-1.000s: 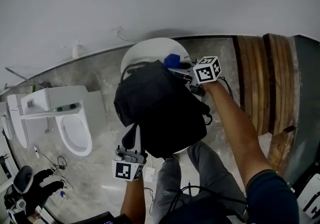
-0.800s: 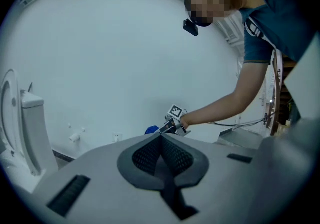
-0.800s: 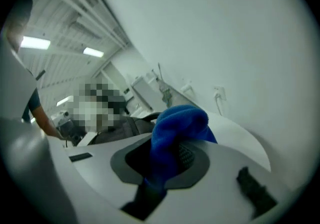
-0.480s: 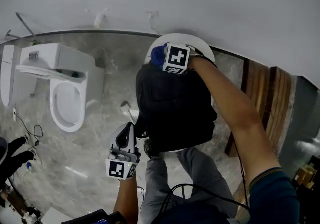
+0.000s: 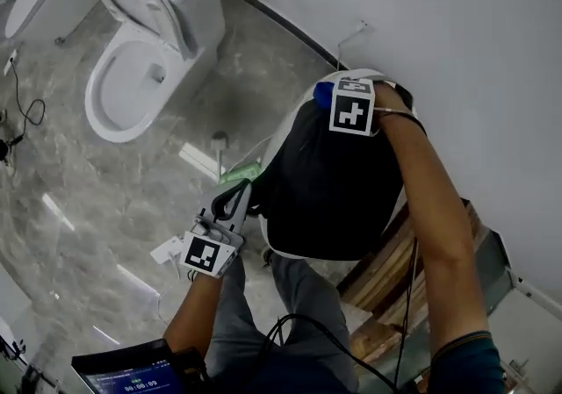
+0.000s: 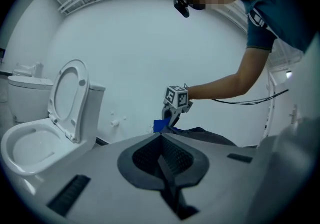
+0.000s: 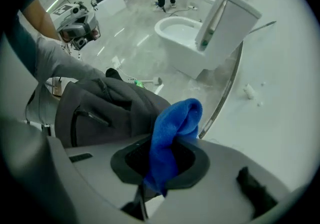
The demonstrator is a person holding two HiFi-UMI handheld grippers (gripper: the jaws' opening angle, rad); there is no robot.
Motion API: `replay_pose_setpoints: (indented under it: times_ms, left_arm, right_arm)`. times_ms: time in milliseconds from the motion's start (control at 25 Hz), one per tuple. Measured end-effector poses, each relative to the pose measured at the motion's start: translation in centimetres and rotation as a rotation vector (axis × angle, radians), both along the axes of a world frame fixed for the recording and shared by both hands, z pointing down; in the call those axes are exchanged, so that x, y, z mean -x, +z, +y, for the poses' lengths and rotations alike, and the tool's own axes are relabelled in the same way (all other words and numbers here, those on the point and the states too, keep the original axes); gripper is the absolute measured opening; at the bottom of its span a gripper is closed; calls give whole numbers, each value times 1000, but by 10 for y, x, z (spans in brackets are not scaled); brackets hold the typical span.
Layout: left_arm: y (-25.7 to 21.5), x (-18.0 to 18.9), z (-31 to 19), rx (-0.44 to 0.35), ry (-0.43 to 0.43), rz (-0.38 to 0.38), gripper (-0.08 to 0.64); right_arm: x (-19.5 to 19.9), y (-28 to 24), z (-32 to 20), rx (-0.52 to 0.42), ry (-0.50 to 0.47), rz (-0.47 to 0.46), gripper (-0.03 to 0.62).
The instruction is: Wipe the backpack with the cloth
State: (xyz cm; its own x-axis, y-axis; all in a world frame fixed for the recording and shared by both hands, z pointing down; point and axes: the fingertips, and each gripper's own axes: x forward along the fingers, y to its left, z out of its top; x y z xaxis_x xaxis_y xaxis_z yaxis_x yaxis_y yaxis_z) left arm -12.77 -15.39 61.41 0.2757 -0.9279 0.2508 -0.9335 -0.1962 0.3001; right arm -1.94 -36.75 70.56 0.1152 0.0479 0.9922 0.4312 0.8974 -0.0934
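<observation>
While the left gripper (image 5: 235, 201) clamps the black backpack (image 5: 329, 182) at its near left edge, the right gripper (image 5: 334, 96) holds the blue cloth (image 5: 322, 94) at its far end.
The left jaws are clenched tight, with a dark strap of the pack pinched between them. The right jaws grasp the cloth, which bunches up out of them just beside the dark fabric. A white toilet (image 5: 140, 41) stands far to the left with its lid raised, on a grey marble floor (image 5: 105, 190).
</observation>
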Motion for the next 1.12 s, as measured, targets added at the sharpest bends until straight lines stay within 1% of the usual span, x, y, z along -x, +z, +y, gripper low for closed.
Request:
replay_pose_setpoints:
  times_ms: [40,80,120,160,200,240,280,320,360,400,480,560,600,640,680,720,840,880,920,1040,1080,1120]
  left_arm:
    - [2,-1,2,-2,-9,-2,3]
    - [2,1,2,-5,-20,2,3]
    - [1,6,2,-7,-30,11,3]
    - [-1,14,2,-8,-38,20,3]
    - [-3,22,1,-9,-45,27,3]
    - [-4,31,2,-9,-53,30,3]
    - [-3,38,3,-9,-62,29,3]
    - [-2,44,5,-8,-72,23,3]
    - [-1,48,7,-6,-80,16,3]
    - [-1,50,9,-6,-86,11,3]
    - [-4,54,10,-13,-97,11,3]
    - [-4,58,13,-16,-113,17,3]
    - [-3,60,15,-16,-122,24,3]
    - [-2,62,16,-16,-131,31,3]
    - [-2,62,18,-16,-138,37,3]
    - [-1,62,19,-17,-142,41,3]
    - [1,60,24,-18,-146,38,3]
    - [3,59,27,-16,-148,37,3]
    - [6,59,30,-13,-150,36,3]
    - [15,59,36,3,-154,33,3]
    - [19,58,37,11,-151,31,3]
    - [22,57,39,19,-148,30,3]
  right_arm:
    - [5,1,-1,-16,-12,12,49]
    - [14,1,-1,-28,-14,1,49]
    - [27,-2,2,-29,-11,-32,49]
    - [43,-5,9,-9,-3,-75,49]
    - [59,-8,21,29,11,-112,49]
    - [71,-5,36,78,26,-124,49]
    - [77,2,51,121,29,-104,49]
    - [78,13,65,145,6,-60,49]
    - [76,22,79,145,-50,-10,49]
    - [73,27,94,133,-138,37,49]
    - [66,26,133,134,-360,115,49]
    - [50,29,182,164,-573,191,49]
    - [40,33,205,171,-649,220,49]
    - [32,36,224,167,-701,240,49]
    - [26,37,239,161,-734,251,49]
    - [22,36,253,170,-750,259,49]
    - [8,29,290,272,-768,290,49]
    - [5,30,293,285,-762,295,49]
    - [5,34,291,286,-732,294,49]
    - [16,44,259,252,-556,268,49]
    - [18,43,253,239,-528,260,49]
    - [18,40,255,230,-537,254,49]
